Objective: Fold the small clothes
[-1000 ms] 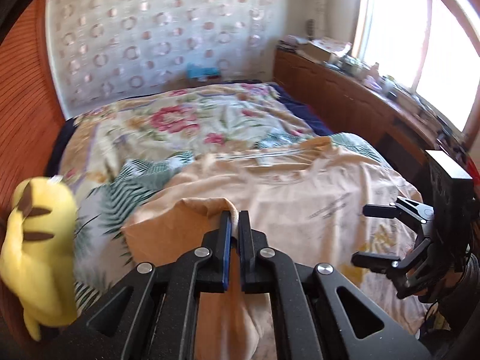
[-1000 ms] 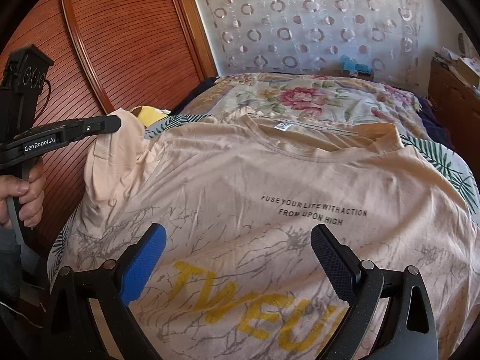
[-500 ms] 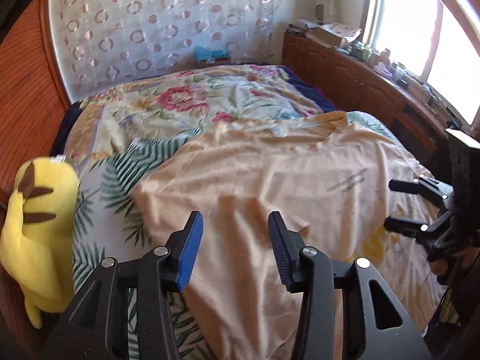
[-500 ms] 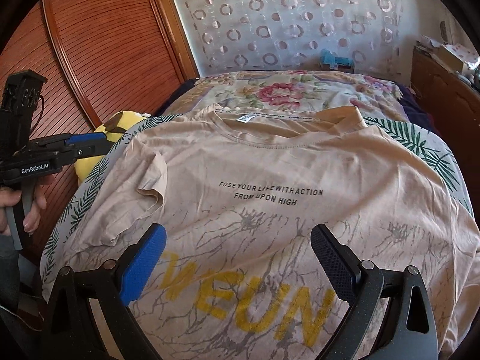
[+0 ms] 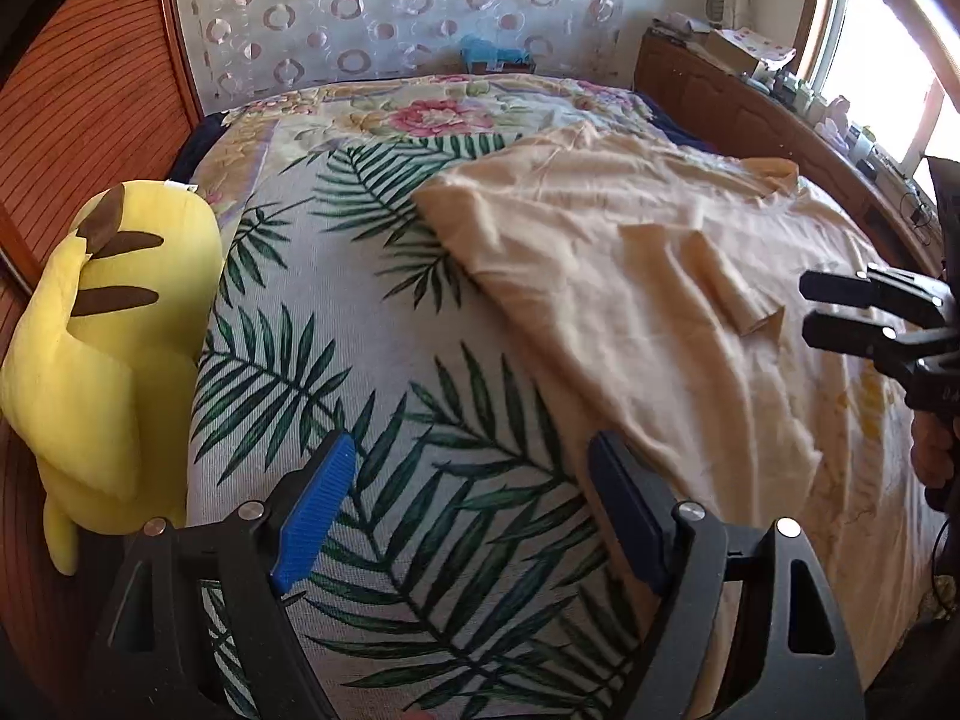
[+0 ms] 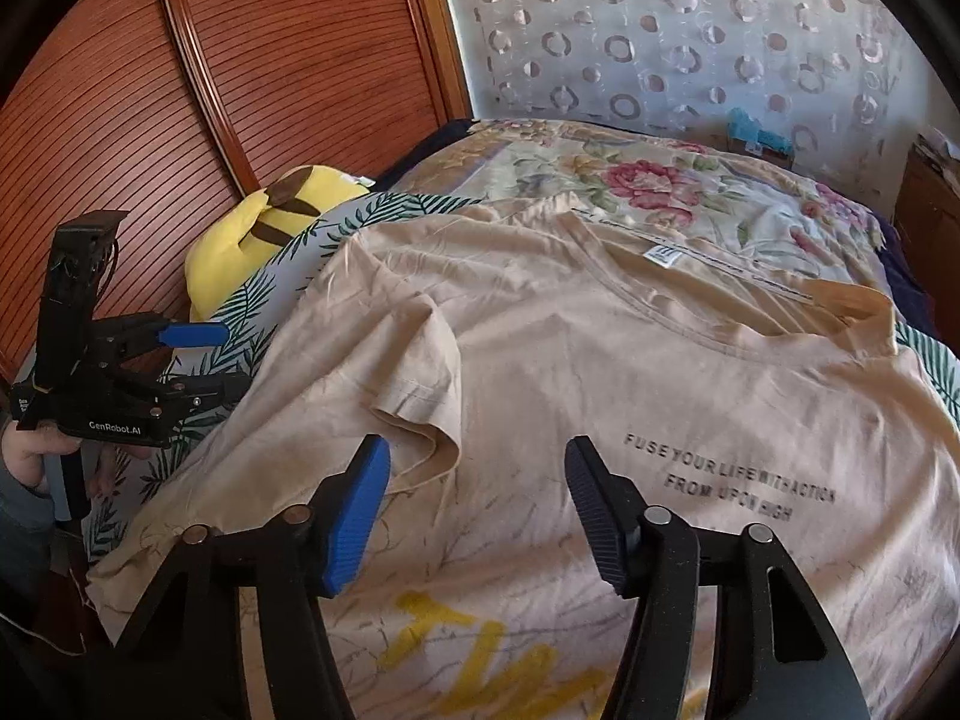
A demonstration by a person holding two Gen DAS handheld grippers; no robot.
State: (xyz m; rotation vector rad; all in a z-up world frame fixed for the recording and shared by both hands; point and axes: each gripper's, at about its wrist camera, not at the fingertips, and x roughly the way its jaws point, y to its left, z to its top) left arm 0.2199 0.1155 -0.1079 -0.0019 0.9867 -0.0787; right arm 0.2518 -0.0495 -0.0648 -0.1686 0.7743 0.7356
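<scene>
A beige T-shirt (image 6: pixel 600 372) with black lettering and yellow print lies flat, front up, on the bed. Its left sleeve (image 6: pixel 420 372) is folded in onto the chest and also shows as a sleeve (image 5: pixel 720 282) in the left wrist view. My left gripper (image 5: pixel 471 444) hangs over the leaf-print bedspread just off the T-shirt (image 5: pixel 630 300). Its jaws are opening, with only bedspread below them. My right gripper (image 6: pixel 477 450) hovers above the chest beside the folded sleeve, its jaws closing with nothing pressed between them.
A yellow plush toy (image 5: pixel 114 348) lies at the bed's left edge against the ribbed wooden panel (image 6: pixel 240 60). The floral bedspread (image 5: pixel 432 114) runs back to a curtain. A cluttered wooden cabinet (image 5: pixel 750 114) stands along the right under the window. A person's hand holds each gripper.
My left gripper let go of the sleeve, which now lies folded onto the shirt, then opened and dropped leftward off the shirt. My right gripper slid left toward the sleeve and its jaws narrowed.
</scene>
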